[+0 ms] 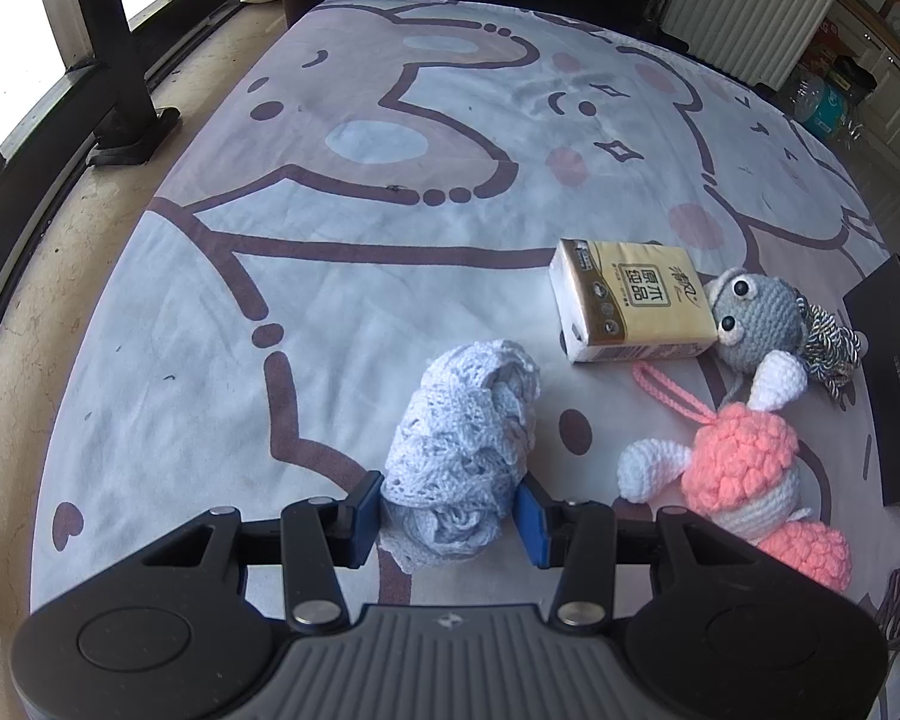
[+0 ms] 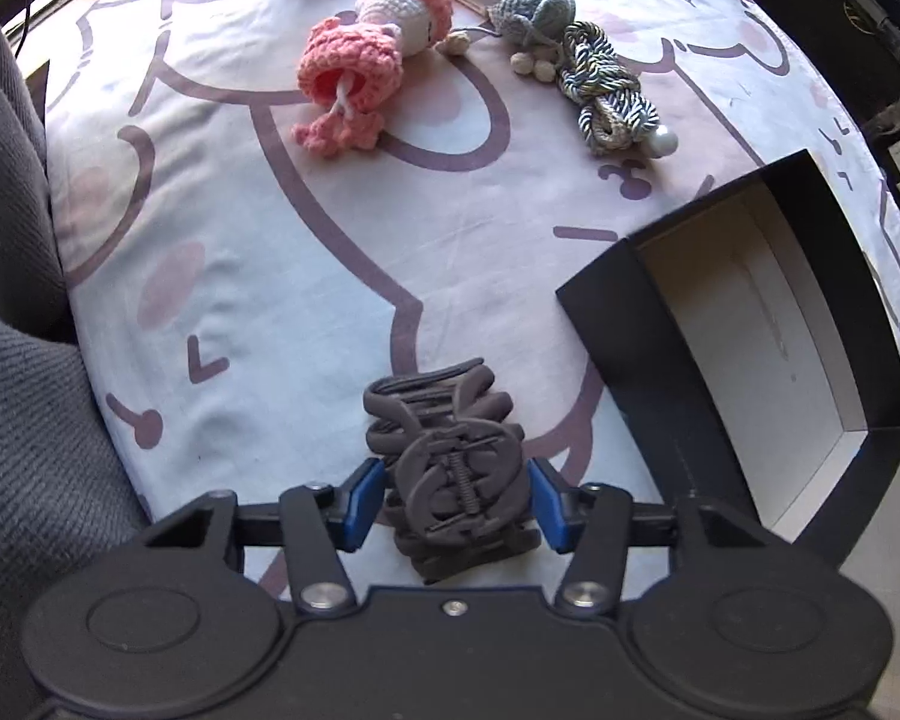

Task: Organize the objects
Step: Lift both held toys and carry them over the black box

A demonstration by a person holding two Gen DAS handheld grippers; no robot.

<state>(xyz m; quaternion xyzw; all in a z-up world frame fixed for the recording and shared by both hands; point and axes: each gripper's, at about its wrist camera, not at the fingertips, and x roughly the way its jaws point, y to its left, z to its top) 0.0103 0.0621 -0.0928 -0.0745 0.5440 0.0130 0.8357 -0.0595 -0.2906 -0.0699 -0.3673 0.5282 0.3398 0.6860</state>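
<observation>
Both tongs (image 1: 450, 510) (image 2: 456, 498) clamped: lace (image 1: 462, 420), hair claw (image 2: 450, 462).

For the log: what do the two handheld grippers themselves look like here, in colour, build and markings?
Both look alike. The left gripper has blue pads on its fingers, black angular linkage arms with silver pivot bolts, two round black housings, and a grey ribbed centre panel with a small logo. The right gripper has the same blue pads and black linkages, but its centre plate is plain black with one screw. No cables or sleeves are visible.

A white radiator (image 1: 750, 6) stands beyond the cartoon-printed sheet (image 1: 342, 276), near dark window bars (image 1: 114, 30).
</observation>
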